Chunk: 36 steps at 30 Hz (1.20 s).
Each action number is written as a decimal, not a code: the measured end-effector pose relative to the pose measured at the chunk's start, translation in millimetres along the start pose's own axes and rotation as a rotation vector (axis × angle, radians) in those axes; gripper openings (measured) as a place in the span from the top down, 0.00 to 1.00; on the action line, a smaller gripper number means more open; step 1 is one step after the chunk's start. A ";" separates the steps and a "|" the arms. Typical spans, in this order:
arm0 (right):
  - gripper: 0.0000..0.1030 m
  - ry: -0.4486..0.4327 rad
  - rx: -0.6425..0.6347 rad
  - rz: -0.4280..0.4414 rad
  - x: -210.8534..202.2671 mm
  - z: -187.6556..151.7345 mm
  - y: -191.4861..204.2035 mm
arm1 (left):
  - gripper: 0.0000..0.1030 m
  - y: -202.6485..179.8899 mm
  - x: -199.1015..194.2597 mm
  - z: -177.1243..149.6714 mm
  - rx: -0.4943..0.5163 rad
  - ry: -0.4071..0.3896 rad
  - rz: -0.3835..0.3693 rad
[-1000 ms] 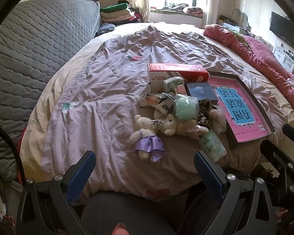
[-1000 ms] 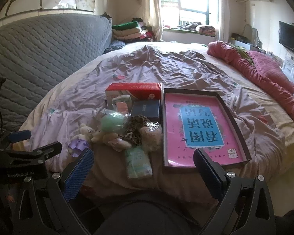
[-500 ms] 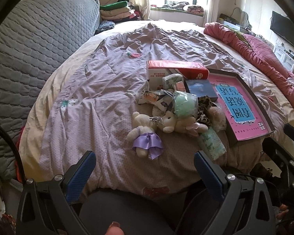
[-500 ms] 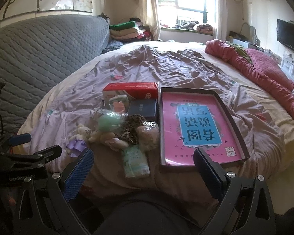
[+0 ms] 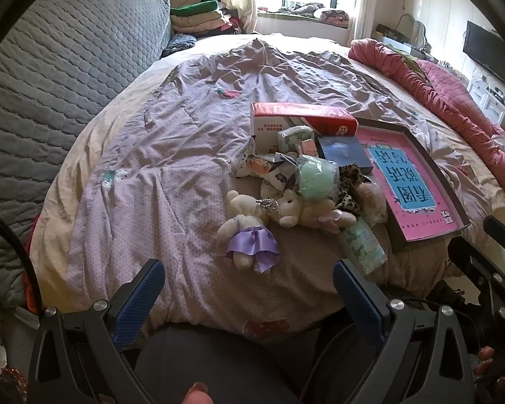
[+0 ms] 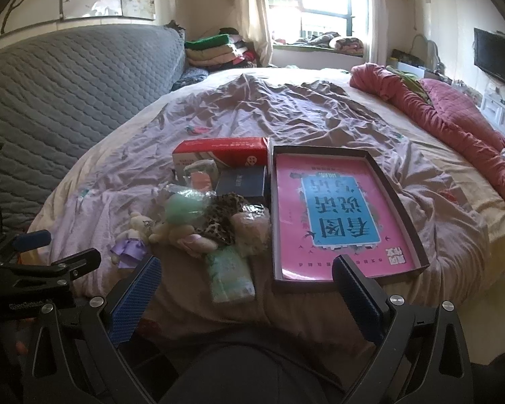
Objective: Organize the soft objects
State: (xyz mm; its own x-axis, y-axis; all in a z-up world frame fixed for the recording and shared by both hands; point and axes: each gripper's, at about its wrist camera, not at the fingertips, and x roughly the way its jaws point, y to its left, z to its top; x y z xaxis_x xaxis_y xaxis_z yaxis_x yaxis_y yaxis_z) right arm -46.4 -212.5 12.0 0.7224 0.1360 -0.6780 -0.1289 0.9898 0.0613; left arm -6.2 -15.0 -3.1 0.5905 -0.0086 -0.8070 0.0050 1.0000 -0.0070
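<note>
A heap of soft things lies on the bed near its front edge: a cream plush bear in a purple skirt [image 5: 247, 235] [image 6: 129, 247], a second cream plush with pink [image 5: 314, 213] [image 6: 188, 237], a mint-green ball in plastic [image 5: 316, 176] [image 6: 183, 208], a leopard-print cloth [image 5: 350, 187] [image 6: 220, 217] and a green tissue pack [image 5: 362, 244] [image 6: 230, 277]. A pink-lined open box [image 5: 417, 181] [image 6: 336, 212] lies to their right. My left gripper [image 5: 249, 286] is open and empty, short of the purple-skirted bear. My right gripper [image 6: 247, 284] is open and empty, above the tissue pack.
A red and white carton [image 5: 299, 121] [image 6: 219, 153] and a dark blue box [image 5: 345, 149] [image 6: 240, 185] lie behind the heap. A grey quilted headboard [image 5: 50, 77] stands at left. A rolled pink quilt [image 6: 454, 118] lies at right. Folded blankets [image 6: 215, 50] are stacked at the back.
Both grippers have shifted slightly, so the bed looks a little farther and lower in the views. The jaws stay open and the objects have not moved.
</note>
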 end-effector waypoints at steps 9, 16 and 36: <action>0.02 0.030 -0.018 0.015 11.5 -4.9 4.5 | 0.02 11.8 20.3 -3.3 -0.010 0.059 -0.022; 0.02 0.130 -0.010 0.049 50.4 -8.5 2.0 | 0.02 27.5 52.8 0.7 -0.062 0.124 -0.039; 0.03 0.311 -0.086 0.012 134.7 -8.8 31.6 | 0.02 35.6 130.4 25.4 -0.042 0.200 -0.029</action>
State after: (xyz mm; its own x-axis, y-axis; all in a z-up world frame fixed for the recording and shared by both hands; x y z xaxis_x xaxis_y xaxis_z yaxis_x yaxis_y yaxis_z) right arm 40.8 -163.2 -83.8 0.4798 0.1149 -0.8698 -0.2023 0.9792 0.0177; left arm 91.4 19.5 -93.6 0.4189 -0.0418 -0.9071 -0.0165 0.9984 -0.0536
